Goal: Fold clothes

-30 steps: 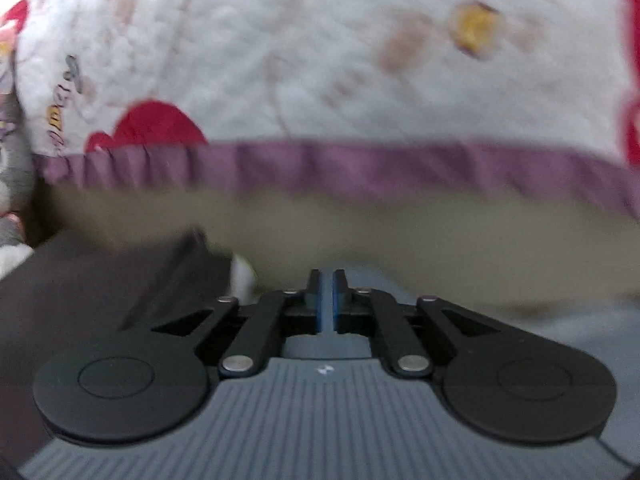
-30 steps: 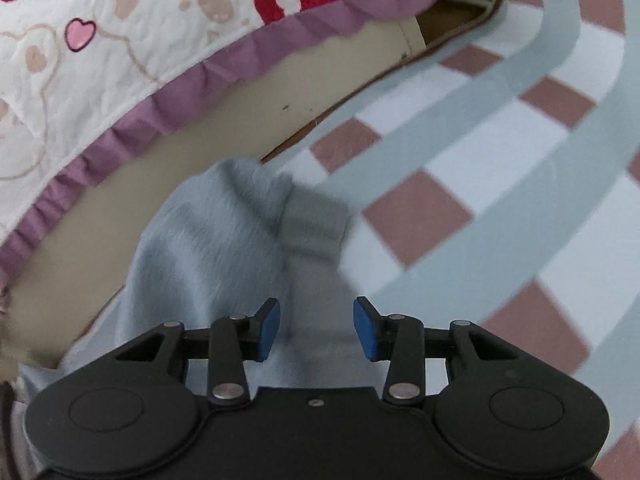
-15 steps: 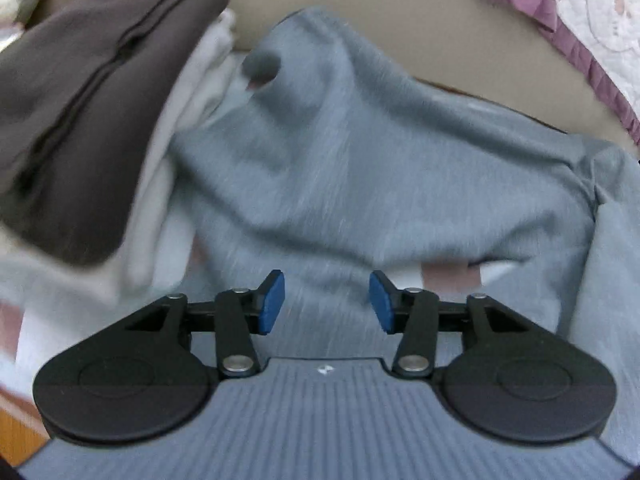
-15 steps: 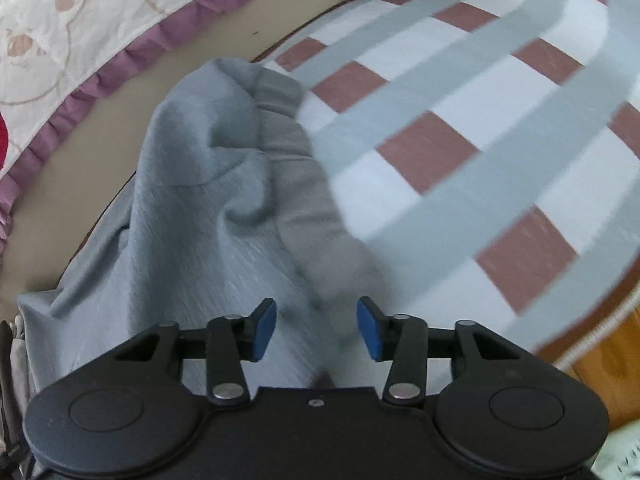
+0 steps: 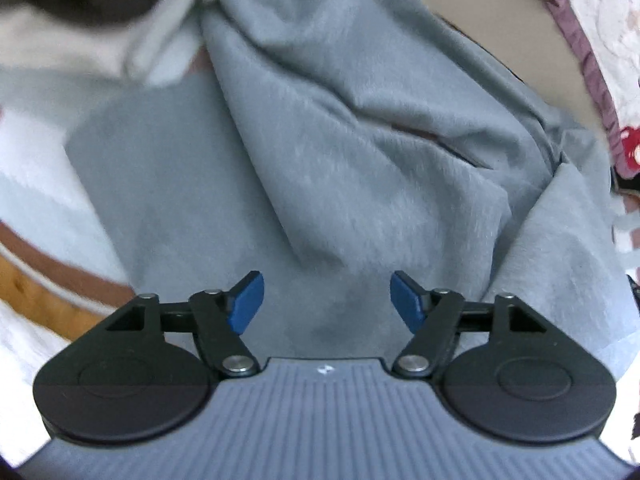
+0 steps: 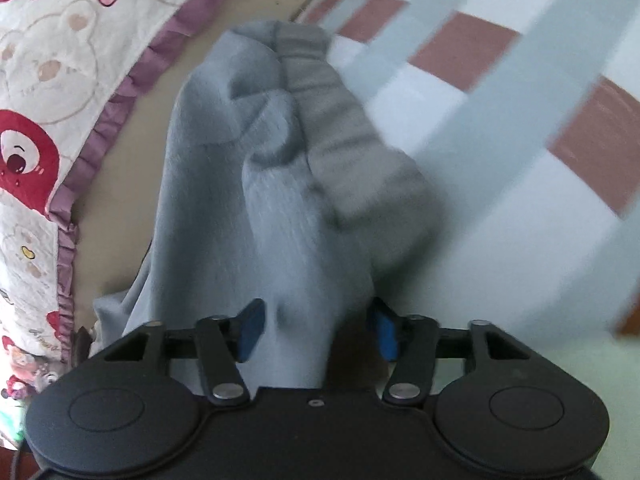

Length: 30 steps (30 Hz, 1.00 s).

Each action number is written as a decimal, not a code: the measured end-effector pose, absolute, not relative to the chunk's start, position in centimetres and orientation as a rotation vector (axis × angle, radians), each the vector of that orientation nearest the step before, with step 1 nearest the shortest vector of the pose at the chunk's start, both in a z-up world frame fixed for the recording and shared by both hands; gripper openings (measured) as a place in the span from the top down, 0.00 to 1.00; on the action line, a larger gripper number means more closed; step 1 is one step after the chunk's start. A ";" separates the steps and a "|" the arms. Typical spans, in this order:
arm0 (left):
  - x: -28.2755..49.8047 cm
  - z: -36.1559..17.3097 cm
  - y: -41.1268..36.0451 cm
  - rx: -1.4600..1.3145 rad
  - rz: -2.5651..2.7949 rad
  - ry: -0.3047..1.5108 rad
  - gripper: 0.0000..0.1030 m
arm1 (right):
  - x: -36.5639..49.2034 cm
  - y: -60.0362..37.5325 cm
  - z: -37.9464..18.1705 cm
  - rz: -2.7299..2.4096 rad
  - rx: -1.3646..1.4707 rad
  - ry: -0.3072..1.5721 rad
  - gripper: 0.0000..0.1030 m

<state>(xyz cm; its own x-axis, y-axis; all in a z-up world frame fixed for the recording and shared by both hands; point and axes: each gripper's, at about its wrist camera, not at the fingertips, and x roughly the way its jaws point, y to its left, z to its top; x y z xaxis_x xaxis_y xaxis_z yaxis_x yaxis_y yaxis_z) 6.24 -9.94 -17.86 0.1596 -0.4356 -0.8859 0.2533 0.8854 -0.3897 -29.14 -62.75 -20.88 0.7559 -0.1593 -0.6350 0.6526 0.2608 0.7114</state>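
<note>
A grey fleece garment (image 5: pixel 340 152) lies crumpled on the checked bedsheet and fills the left wrist view. My left gripper (image 5: pixel 327 300) hangs just above its flat part, jaws opening, with only cloth beneath and nothing pinched. In the right wrist view the same grey garment (image 6: pixel 256 184) runs away from me, with its ribbed cuff (image 6: pixel 352 132) on the right side. My right gripper (image 6: pixel 316 330) straddles a ridge of that cloth, jaws opening, blue pads apart from it.
A stack of dark and pale folded clothes (image 5: pixel 92 12) sits at the upper left. A quilt with red bears and a purple frill (image 6: pixel 48 92) borders the bed. The checked sheet (image 6: pixel 500 92) spreads to the right. A wooden bed edge (image 5: pixel 36 292) shows at left.
Both grippers' jaws have widened. The left gripper swung from facing the quilt down over the grey garment and closer to it. The right gripper moved back along the garment, cloth now between its pads.
</note>
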 end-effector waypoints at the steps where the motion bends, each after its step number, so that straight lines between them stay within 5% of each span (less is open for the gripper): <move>1: 6.3 -18.5 -10.2 -0.174 -0.482 1.352 0.32 | -28.7 -62.9 -20.6 -0.582 1.164 0.443 0.42; 2: 6.3 -19.0 -10.4 -0.180 -0.471 1.379 0.34 | -28.2 -63.1 -20.3 -0.584 1.139 0.395 0.53; 3: 6.3 -19.3 -10.9 -0.180 -0.500 1.405 0.36 | -27.8 -63.1 -19.4 -0.579 1.099 0.358 0.86; 8: 4.6 -18.0 -12.4 -0.079 -0.636 1.316 0.44 | -26.7 -62.3 -10.6 -0.596 0.805 0.272 0.89; 18: 8.7 -16.2 -13.6 0.211 -0.746 1.105 0.44 | -22.3 -65.6 2.1 -0.830 0.593 0.493 0.91; 25: 11.6 -18.4 -12.0 0.068 -0.810 1.096 0.44 | -18.6 -67.9 10.7 -1.061 0.440 0.558 0.93; 30: 10.4 -20.4 -13.1 0.213 -0.803 1.158 0.44 | -23.0 -69.9 9.5 -1.149 0.444 0.615 0.94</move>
